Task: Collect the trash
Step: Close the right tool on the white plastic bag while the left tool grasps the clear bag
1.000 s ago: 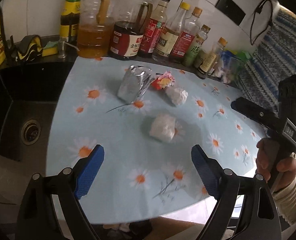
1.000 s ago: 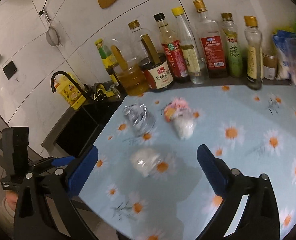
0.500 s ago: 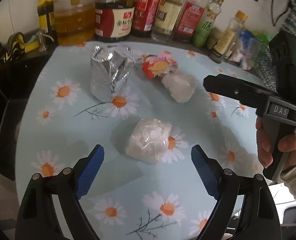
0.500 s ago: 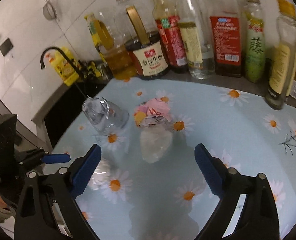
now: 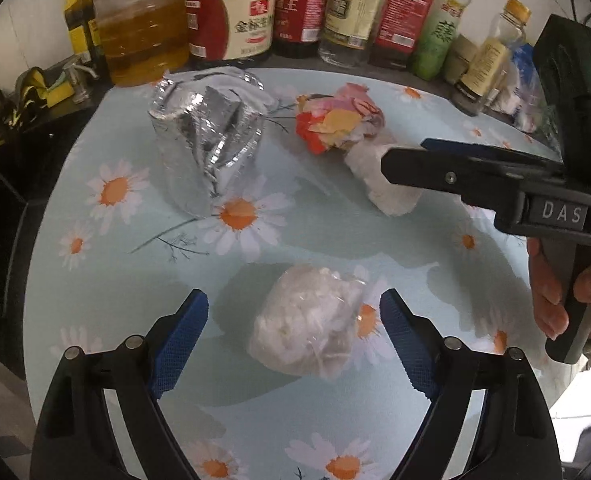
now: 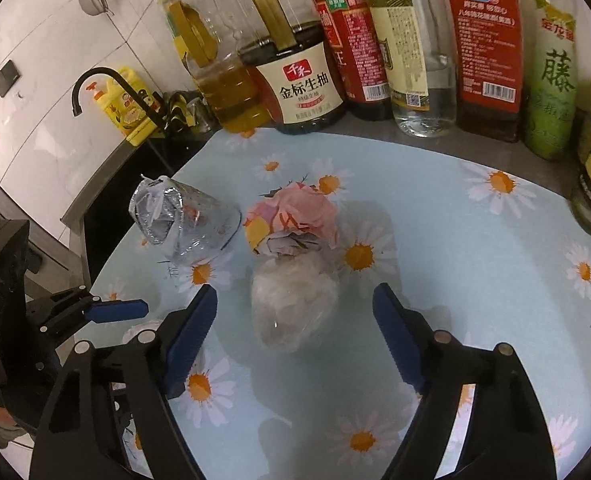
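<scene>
Several pieces of trash lie on the daisy-print tablecloth [image 5: 287, 420]. A crumpled white plastic ball [image 5: 307, 332] sits between the open jaws of my left gripper [image 5: 293, 338]. A second white plastic wad [image 6: 291, 304] lies between the open jaws of my right gripper [image 6: 295, 320]; it also shows in the left wrist view [image 5: 387, 188], partly behind the right gripper [image 5: 455, 164]. A pink and red wrapper ball [image 6: 291, 220] [image 5: 339, 122] touches it on the far side. A crushed silver foil cup [image 5: 207, 140] [image 6: 179, 216] lies to the left.
A row of sauce and oil bottles [image 6: 407, 40] [image 5: 231, 20] stands along the back wall. A dark sink [image 5: 11, 160] with a black tap [image 6: 95, 80] lies left of the cloth. A yellow detergent bottle [image 6: 123, 108] stands by the tap.
Both grippers have moved forward and down. The near white ball now lies between the left jaws, and the far white wad between the right jaws. Both stay open.
</scene>
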